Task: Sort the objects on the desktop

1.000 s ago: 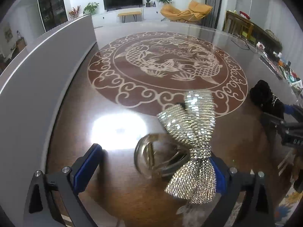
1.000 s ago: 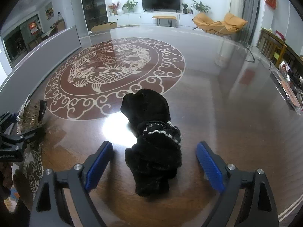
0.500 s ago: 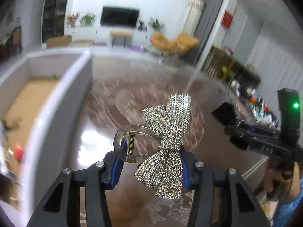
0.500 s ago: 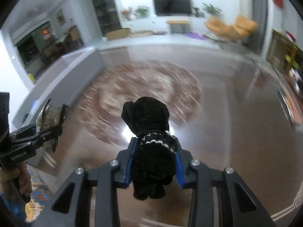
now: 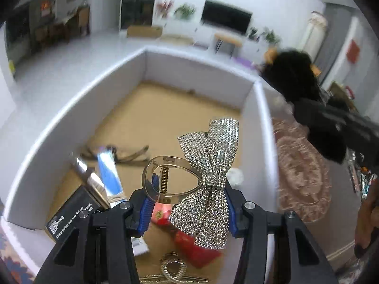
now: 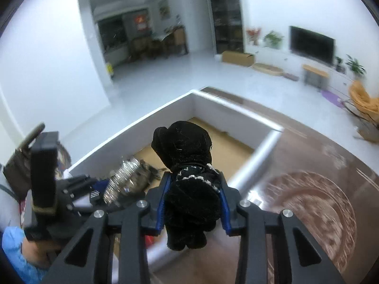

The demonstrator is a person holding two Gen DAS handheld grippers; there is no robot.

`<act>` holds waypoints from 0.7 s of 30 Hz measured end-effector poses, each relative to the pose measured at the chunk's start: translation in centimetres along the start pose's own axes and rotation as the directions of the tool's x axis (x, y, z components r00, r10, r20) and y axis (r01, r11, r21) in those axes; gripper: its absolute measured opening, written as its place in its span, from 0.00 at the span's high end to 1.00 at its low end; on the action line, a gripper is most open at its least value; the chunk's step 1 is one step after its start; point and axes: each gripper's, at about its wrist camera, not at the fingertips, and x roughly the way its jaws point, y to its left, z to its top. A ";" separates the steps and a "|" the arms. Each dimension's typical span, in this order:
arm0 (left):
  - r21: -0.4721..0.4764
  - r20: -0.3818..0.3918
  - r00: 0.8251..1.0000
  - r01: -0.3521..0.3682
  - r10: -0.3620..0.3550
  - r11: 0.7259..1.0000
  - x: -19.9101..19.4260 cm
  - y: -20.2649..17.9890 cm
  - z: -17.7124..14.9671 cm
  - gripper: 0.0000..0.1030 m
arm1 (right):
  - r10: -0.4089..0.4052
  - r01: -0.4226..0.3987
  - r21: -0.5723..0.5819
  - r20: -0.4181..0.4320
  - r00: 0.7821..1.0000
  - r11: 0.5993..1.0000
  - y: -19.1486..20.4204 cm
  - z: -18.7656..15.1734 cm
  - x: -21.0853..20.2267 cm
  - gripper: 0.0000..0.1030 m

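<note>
The left gripper (image 5: 187, 201) hangs above the box (image 5: 257, 123), tilted down, fingers pinching the bow clip (image 5: 208, 177). The right gripper (image 6: 193, 203) is level over the box rim, clamping the black glove (image 6: 187, 177).

rhinestone bow clip (image 5: 209, 179), black velvet scrunchie (image 6: 189, 184), aloft

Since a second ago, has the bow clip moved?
Yes. The bow clip lay on the table then; now the left gripper holds it lifted over the white box, leftward off the table.
</note>
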 end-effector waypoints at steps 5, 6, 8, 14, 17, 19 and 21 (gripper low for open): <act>-0.082 -0.110 0.994 -0.015 0.006 0.997 2.8 1.7 -0.3 0.49 | 0.018 -0.015 0.024 -0.136 0.991 1.000 0.0 0.5 8.4 0.57; -0.083 -0.117 0.993 -0.045 0.035 0.996 2.9 1.7 -0.3 0.39 | 0.007 -0.003 0.023 -0.166 0.986 1.000 -0.2 0.4 9.9 0.44; -0.086 -0.137 0.984 -0.126 0.114 0.988 3.2 2.4 -0.2 0.19 | -0.015 0.018 0.015 -0.222 0.975 1.000 -0.4 0.2 12.0 0.31; -0.083 -0.175 0.963 -0.220 0.203 0.972 4.4 2.5 -0.7 0.16 | -0.015 0.015 -0.001 -0.173 0.985 1.000 -0.5 -0.1 11.3 0.18; -0.056 -0.137 0.954 -0.275 0.265 0.960 3.6 1.8 -0.9 0.15 | -0.020 0.017 -0.019 -0.175 0.984 1.000 -0.9 -0.6 10.5 0.17; -0.050 -0.124 0.942 -0.319 0.311 0.946 3.2 1.4 -0.9 0.13 | -0.026 0.021 -0.031 -0.170 0.985 0.999 -0.6 -1.1 9.2 0.17; -0.050 -0.114 0.932 -0.351 0.344 0.935 2.9 1.4 -0.6 0.13 | -0.034 0.027 -0.046 -0.161 0.986 0.999 -0.7 -1.2 8.4 0.17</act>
